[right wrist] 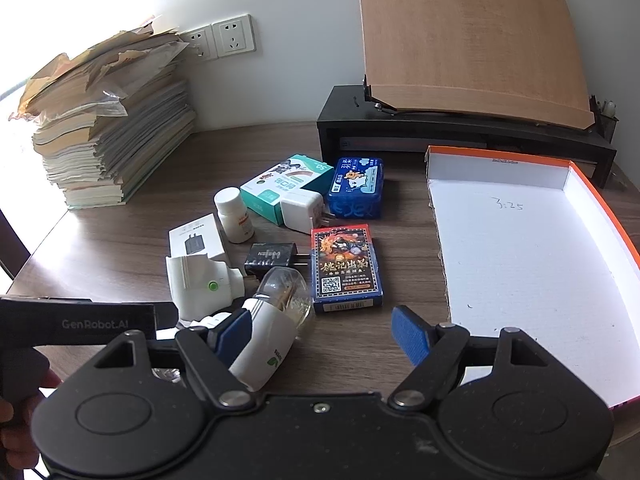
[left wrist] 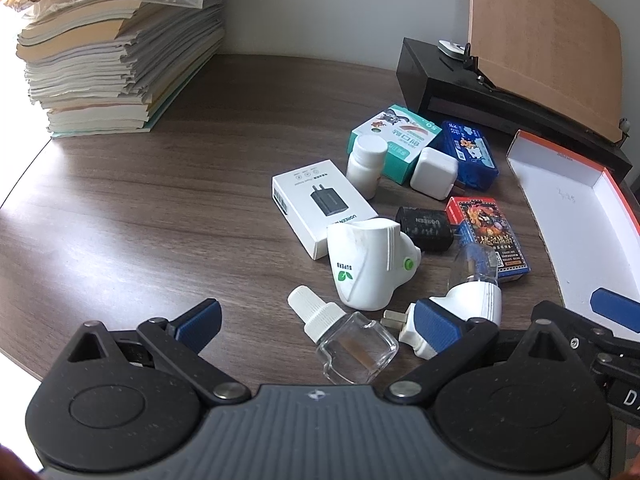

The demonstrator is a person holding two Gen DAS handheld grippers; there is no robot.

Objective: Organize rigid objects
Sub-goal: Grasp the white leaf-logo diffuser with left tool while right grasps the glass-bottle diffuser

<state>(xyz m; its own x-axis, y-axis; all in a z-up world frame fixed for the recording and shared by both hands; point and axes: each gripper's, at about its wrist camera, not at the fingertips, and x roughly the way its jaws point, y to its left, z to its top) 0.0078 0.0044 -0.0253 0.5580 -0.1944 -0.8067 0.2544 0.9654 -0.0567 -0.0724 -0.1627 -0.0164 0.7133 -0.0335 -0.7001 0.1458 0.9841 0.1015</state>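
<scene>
Dark wooden desk [left wrist: 140, 220] held clutter; both grippers' fingers gaped empty; the glass bottle [left wrist: 354, 346], probably fragile, wanted gripping across its flat sides.

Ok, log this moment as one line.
left gripper: open, over glass bottle | right gripper: open, empty | tray: nothing inside

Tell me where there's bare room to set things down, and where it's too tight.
Free: the white floor of the orange-rimmed box lid, and the bare table between the paper stack and the white charger box. Crowded: the cluster from the green box down to the card deck and the glass bottle.
</scene>
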